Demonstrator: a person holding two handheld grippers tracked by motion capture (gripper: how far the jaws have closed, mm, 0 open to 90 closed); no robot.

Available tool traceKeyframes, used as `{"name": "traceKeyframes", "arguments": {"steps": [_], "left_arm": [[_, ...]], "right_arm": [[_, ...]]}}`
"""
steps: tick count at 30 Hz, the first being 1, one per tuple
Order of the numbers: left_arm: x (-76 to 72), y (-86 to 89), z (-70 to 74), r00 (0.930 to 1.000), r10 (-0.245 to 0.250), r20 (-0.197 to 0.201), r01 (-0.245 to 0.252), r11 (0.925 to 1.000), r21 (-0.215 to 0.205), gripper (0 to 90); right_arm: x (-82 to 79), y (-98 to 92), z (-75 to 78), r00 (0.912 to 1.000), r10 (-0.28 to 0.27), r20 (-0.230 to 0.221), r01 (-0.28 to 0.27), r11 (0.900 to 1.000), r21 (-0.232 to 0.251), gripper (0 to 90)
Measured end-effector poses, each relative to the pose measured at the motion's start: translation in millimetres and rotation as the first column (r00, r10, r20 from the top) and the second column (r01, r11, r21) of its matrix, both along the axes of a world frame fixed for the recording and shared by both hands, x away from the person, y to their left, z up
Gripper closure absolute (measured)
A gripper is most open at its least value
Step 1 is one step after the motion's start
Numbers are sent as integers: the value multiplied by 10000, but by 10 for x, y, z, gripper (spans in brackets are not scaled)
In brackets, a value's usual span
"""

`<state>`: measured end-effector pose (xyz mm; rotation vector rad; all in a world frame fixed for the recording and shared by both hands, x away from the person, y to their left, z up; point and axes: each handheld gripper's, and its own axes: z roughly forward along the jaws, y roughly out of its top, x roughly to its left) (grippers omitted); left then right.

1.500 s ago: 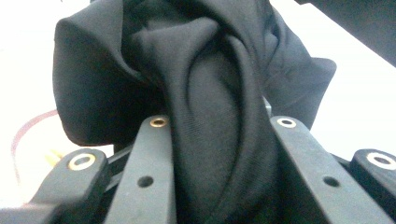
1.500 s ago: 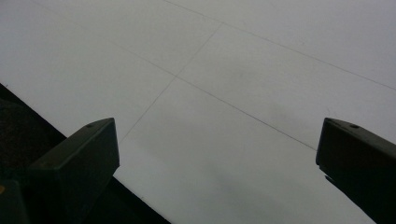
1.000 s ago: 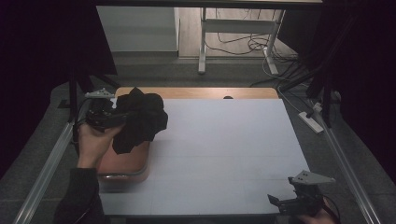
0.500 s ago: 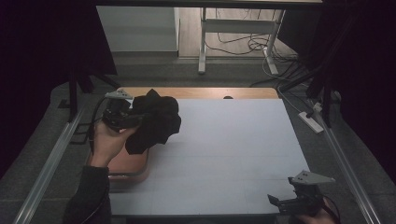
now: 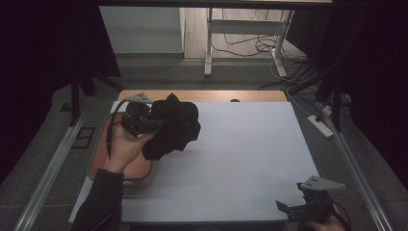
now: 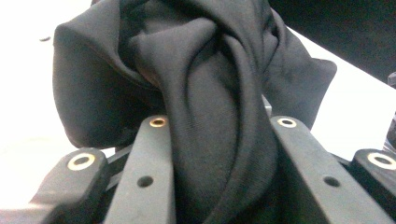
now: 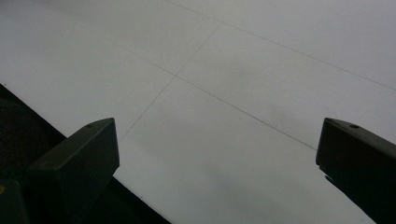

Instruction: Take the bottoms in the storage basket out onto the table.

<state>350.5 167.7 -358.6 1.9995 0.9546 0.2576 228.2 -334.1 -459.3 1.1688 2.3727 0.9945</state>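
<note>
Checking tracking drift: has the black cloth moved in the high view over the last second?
Yes. The black cloth, clamped in the left gripper, has shifted right, off the brown tray and out over the white table.

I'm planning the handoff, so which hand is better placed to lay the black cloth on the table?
Left, probably: the left gripper already clamps the cloth, while the right gripper sits open at the near edge.

High view overlooks table [image 5: 250,159]; 2 tool views close, sharing it.

A bunched black cloth [image 6: 205,93] is clamped between the two black jaws, above a white surface [image 6: 28,60]
</note>
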Motion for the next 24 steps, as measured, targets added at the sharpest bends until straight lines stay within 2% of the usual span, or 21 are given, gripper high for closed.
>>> {"name": "traceKeyframes", "arguments": {"steps": [8,24], "left_arm": [[29,-220,-56,9993,-381,-70,381,9993,6,728],[76,-645,-224,9944,-1052,-139,1055,9939,311,726]], "right_arm": [[-1,1,0,10000,-8,12,8,10000,-19,0],[-3,1,0,10000,-3,16,3,10000,-25,0]]}}
